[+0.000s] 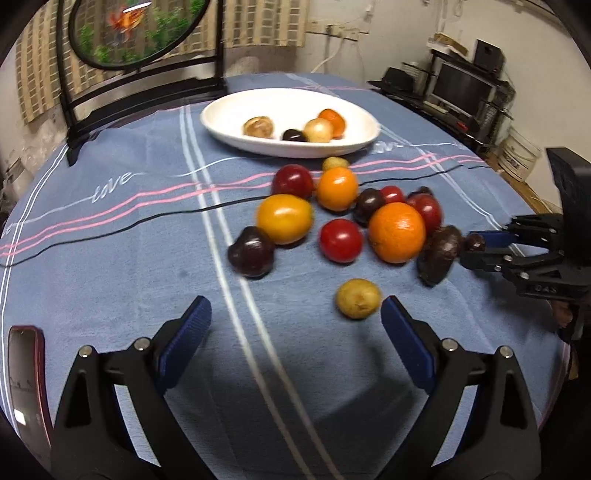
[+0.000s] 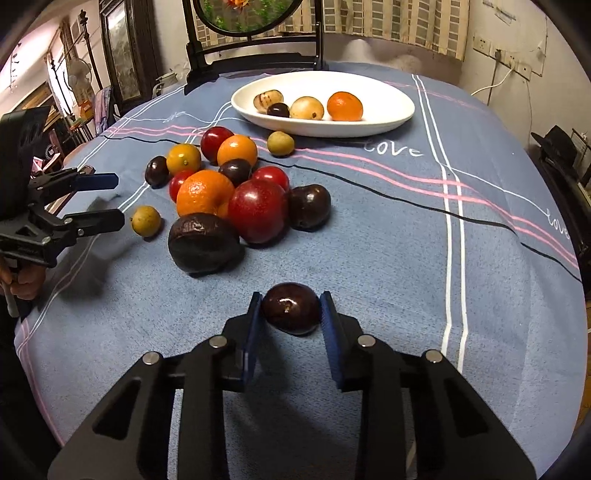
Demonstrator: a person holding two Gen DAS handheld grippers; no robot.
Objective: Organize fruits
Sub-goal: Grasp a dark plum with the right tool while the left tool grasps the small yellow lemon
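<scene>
A white oval plate [image 1: 221, 125] [image 2: 388, 122] at the far side of the blue tablecloth holds several fruits, among them an orange [image 2: 345, 106] and a small dark plum [image 2: 278, 110]. A pile of red, orange and dark fruits [image 1: 340, 214] [image 2: 229, 192] lies in front of it. My right gripper [image 2: 291, 308] is shut on a dark plum [image 2: 291, 308] [image 1: 474, 242], close over the cloth. My left gripper [image 1: 295, 321] [image 2: 116, 199] is open and empty; a small yellow-green fruit [image 1: 358, 298] [image 2: 146, 220] lies just beyond its right finger.
A round mirror on a black stand [image 1: 140, 33] [image 2: 251, 22] stands behind the plate. A red-edged phone [image 1: 26, 376] lies at the near left. A large dark avocado-like fruit [image 2: 203, 242] [image 1: 439, 254] sits at the pile's near edge. Another small yellow-green fruit [image 2: 280, 143] lies by the plate.
</scene>
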